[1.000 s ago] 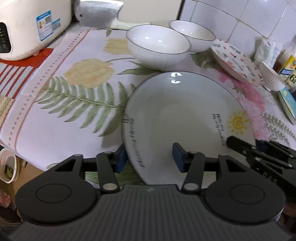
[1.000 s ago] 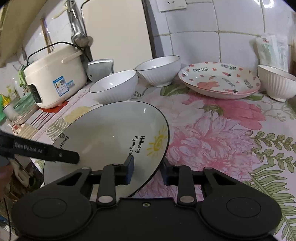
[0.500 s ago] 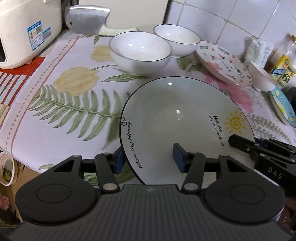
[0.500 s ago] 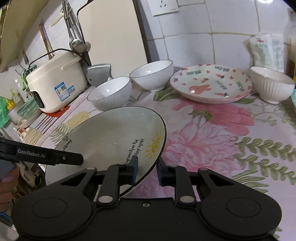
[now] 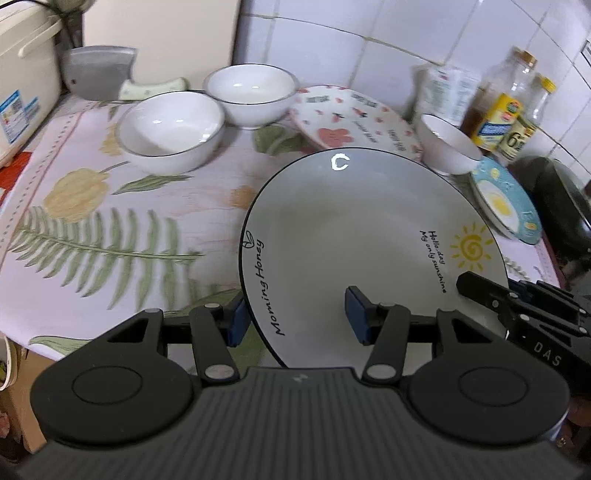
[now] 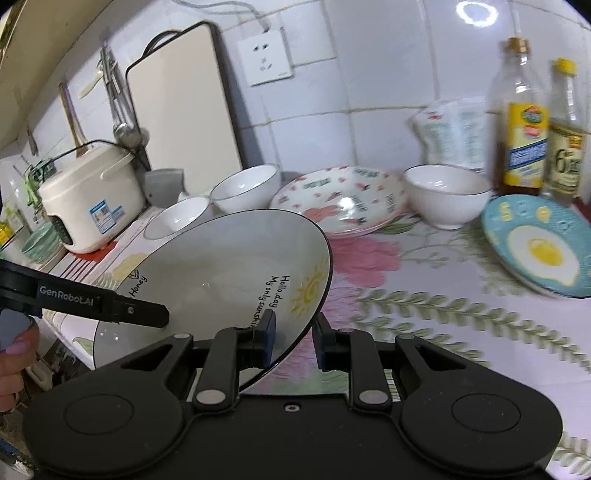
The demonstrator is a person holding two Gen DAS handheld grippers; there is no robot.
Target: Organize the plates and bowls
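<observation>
Floral tablecloth (image 5: pixel 155 221) beneath. Sun plate (image 5: pixel 369 236) raised, tilted — rim between both jaw pairs. Left gripper (image 5: pixel 295 317) spread wide, straddling near-left rim; right gripper (image 6: pixel 293 338) nipping right rim.

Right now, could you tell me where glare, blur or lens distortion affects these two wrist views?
Left wrist view: a bright C-shaped glare sits on the far rim of the sun plate; the far bowls look softly blurred. Right wrist view: a ring light reflects on the wall tiles, the oil bottles are smeared, and the fisheye bends the tile lines and the cutting board.
</observation>
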